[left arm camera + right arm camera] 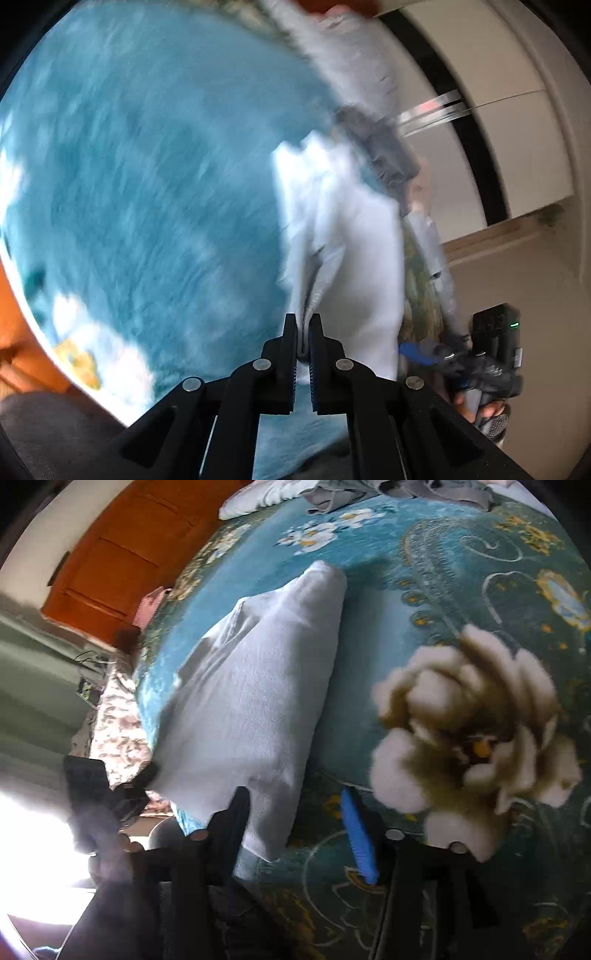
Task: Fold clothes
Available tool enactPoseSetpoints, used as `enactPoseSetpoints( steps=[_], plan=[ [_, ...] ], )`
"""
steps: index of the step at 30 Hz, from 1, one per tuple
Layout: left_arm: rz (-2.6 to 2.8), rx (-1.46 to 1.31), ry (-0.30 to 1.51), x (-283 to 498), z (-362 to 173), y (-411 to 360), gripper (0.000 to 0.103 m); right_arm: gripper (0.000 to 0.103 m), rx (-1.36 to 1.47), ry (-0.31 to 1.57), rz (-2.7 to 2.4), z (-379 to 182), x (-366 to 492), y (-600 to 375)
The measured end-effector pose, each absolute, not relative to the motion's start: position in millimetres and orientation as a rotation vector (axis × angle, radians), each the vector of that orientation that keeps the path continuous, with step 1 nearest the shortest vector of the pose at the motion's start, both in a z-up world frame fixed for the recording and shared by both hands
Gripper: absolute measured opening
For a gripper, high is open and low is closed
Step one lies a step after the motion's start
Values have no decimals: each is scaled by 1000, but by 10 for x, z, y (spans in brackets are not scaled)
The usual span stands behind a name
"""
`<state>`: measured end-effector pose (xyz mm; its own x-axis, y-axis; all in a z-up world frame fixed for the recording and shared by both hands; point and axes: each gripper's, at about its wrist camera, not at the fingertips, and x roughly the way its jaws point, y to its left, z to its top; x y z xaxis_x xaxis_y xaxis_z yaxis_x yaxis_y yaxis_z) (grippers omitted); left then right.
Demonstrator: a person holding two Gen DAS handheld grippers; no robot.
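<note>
A pale, whitish garment (343, 240) lies in a long folded strip on the teal floral blanket (147, 184). My left gripper (303, 332) is shut on a fold at the garment's near edge, and the cloth runs away from its jaws. In the right wrist view the same garment (258, 686) tapers toward the far end. My right gripper (295, 823) stands open over its near corner; the cloth lies loosely between the black finger (238, 812) and the blue-padded finger (356, 834). The left wrist view shows the right gripper (428, 352) at the bed's edge, held by a hand (484, 410).
A heap of grey and white clothes (332, 494) lies at the blanket's (424, 590) far end; a grey garment (343, 55) also appears there. An orange wooden panel (129, 554) stands beside the bed. Pale wall and floor (517, 277) lie past the bed's edge.
</note>
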<state>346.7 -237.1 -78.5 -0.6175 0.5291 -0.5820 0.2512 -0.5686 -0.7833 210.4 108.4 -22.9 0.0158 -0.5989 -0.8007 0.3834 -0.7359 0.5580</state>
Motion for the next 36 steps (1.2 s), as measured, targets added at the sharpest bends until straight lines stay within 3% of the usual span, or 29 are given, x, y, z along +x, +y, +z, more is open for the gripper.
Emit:
enactPoseSetpoints(
  steps=[6, 23, 25, 26, 27, 33, 36],
  plan=[
    [2275, -1237, -1321, 3477, -745, -2286, 6, 58, 1628, -333, -1693, -452, 2108, 1053],
    [2172, -1199, -1415, 3546, -886, -2312, 6, 62, 1621, -361, -1636, -580, 2207, 933],
    [2171, -1204, -1413, 3550, -885, -2310, 6, 44, 1618, -361, -1637, -585, 2219, 919],
    [2170, -1208, -1412, 3551, -887, -2308, 6, 26, 1627, -352, -1640, -599, 2226, 900],
    [2168, -1217, -1407, 3549, -889, -2299, 7, 14, 1635, -342, -1646, -611, 2233, 884],
    [2160, -1273, -1339, 3525, -872, -2203, 10, 7, 1655, -279, -1700, -480, 2190, 900],
    [2172, -1279, -1296, 3503, -823, -2156, 26, 7, 1641, -225, -1743, -326, 2055, 977]
  ],
)
